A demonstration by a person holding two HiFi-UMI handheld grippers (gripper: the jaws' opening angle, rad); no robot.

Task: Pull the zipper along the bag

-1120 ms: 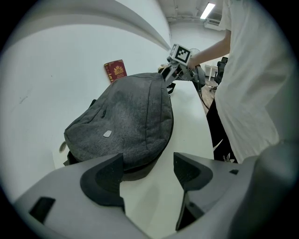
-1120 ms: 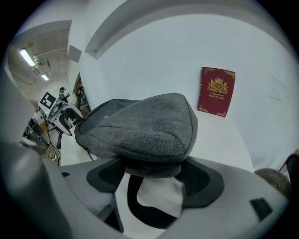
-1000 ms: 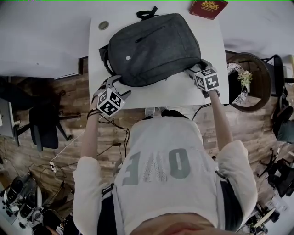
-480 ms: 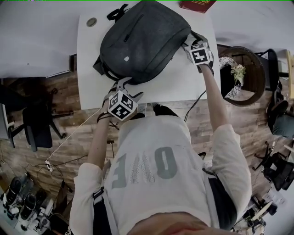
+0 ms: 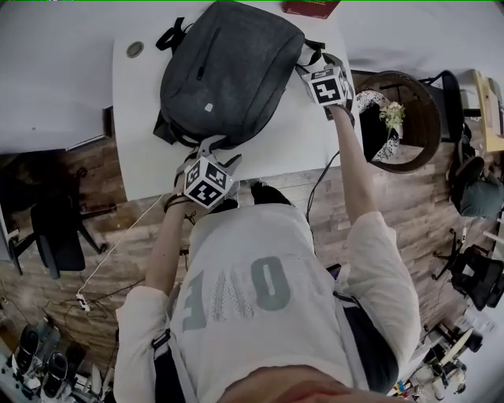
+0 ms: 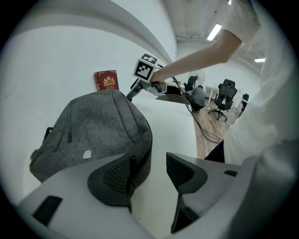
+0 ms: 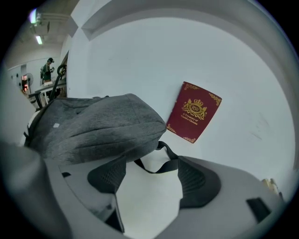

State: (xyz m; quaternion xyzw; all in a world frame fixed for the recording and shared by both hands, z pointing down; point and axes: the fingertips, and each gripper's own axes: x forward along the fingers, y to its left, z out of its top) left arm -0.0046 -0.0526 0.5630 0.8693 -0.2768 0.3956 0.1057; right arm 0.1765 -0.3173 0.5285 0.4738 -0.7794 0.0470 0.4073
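A dark grey backpack [image 5: 228,67] lies flat on the white table [image 5: 142,157], with a thin zip line on its front panel [image 5: 201,69]. My left gripper [image 5: 211,147] is at the bag's near edge. Its jaws have just been closing and stand open; the bag's corner [image 6: 140,154] lies against the left pad [image 6: 116,175], with bare table between the pads. My right gripper [image 5: 309,61] is at the bag's far right side. It is open, with a black strap loop [image 7: 156,163] lying between its pads, untouched.
A red book [image 5: 311,8] lies at the table's far edge beyond the bag, also in the right gripper view [image 7: 194,112]. A small round disc [image 5: 135,49] sits at the far left. A dark round tub with flowers [image 5: 398,118] stands right of the table. Cables cross the wooden floor.
My left gripper has slid from the bag's near left corner toward the middle of its near edge. My right gripper has moved from the near right corner up to the strap.
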